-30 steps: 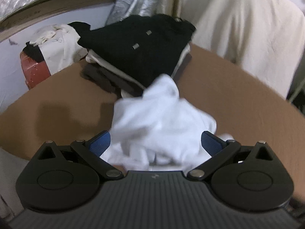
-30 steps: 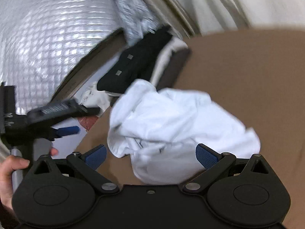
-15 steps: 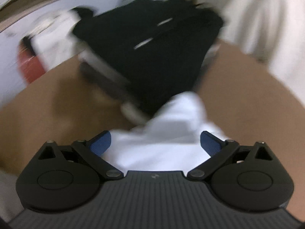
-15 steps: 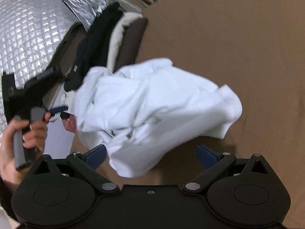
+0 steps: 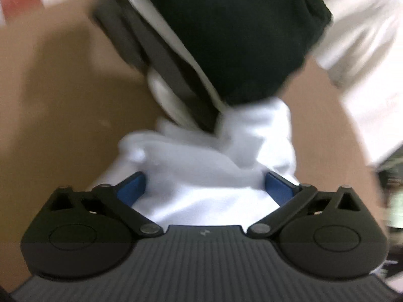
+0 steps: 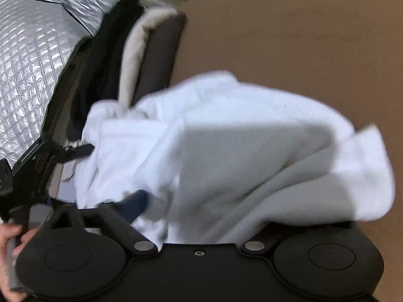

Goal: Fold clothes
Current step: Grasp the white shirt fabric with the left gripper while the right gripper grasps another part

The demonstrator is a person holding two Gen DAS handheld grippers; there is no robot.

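The white garment (image 6: pixel 226 136) is soft matt cloth, smooth in weave and creased into loose folds. Beneath it the surface (image 6: pixel 289 25) is a matt brown sheet like cardboard, dull and even. The folded stack (image 5: pixel 226 37) is cloth too: a black matt piece on top with small grey patches, cream and dark brown layers under it. The left gripper (image 5: pixel 205 185) has a matt black plastic body with fine ribbing, dull metal pivot pins and blue pads on its fingers (image 5: pixel 133 186). The quilted foil sheet (image 6: pixel 30 63) is shiny, silvery and crinkled.
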